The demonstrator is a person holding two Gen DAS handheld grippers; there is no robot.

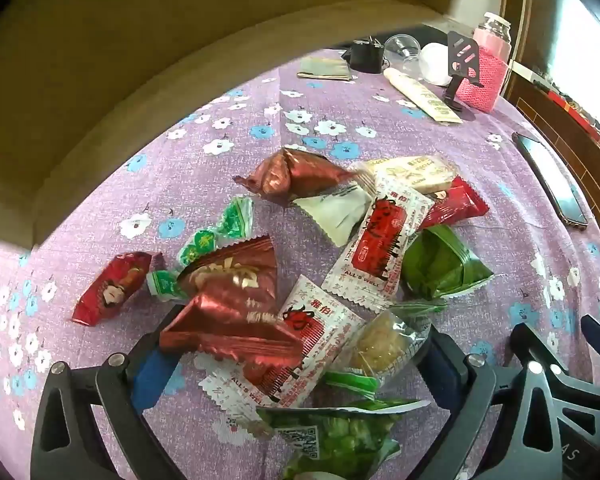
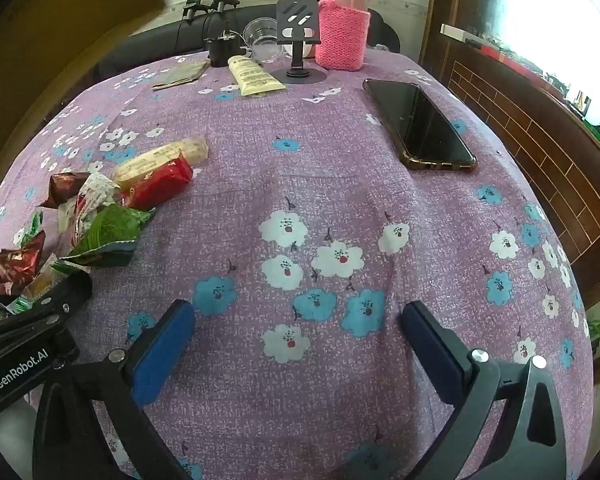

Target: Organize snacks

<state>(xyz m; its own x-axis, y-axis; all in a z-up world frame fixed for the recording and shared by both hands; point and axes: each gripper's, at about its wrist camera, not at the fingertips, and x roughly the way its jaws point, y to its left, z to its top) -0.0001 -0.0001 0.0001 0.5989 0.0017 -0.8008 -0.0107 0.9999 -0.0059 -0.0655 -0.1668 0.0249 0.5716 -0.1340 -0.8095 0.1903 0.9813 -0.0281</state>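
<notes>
My left claw (image 1: pixel 296 364) is spread wide and angled down over the snack pile (image 1: pixel 320 280), which lies loose on the flowered surface (image 2: pixel 320 208). A dark red wrapper (image 1: pixel 228 320) and a white-and-red sachet (image 1: pixel 300 344) sit between its blue pads (image 1: pixel 156 376), but nothing is pinched. My right claw (image 2: pixel 296 344) is likewise spread, over bare cloth, well apart from the pile at its left. A phone (image 2: pixel 420 128) lies beyond it. I judge the step to be selection of the first packet; no sorting shows yet. The next move calls for settling on one wrapper only, since several overlap here.
</notes>
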